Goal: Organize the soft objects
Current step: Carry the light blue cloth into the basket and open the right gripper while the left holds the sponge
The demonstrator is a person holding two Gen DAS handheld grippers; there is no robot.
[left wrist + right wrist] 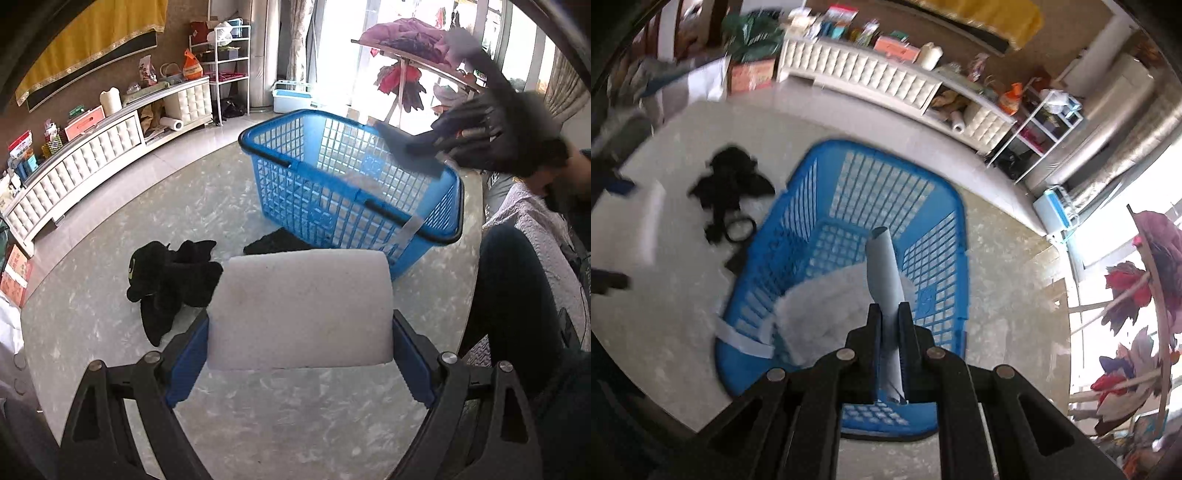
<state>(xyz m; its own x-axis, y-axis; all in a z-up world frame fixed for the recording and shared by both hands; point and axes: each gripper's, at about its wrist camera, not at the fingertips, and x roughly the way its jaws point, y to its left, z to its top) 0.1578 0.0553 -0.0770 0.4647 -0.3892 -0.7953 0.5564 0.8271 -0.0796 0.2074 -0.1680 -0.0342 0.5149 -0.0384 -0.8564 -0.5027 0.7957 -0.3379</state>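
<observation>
My left gripper [301,328] is shut on a white foam block [299,306] and holds it above the marbled table, in front of the blue plastic basket [332,199]. A black plush toy [170,280] lies on the table left of the block. My right gripper [889,321] is shut on a thin grey-blue sheet [882,266] and holds it over the basket [820,206], where a pale fluffy cloth [827,306] lies. In the left wrist view the right gripper [476,133] shows blurred above the basket's right rim. The plush toy [729,188] lies left of the basket.
The round marbled table [110,229] carries a second dark item [275,240] at the basket's foot. A white cabinet [74,166] with clutter runs along the far wall. A clothes rack [410,62] stands by the window. A person's dark leg [513,295] is at the table's right edge.
</observation>
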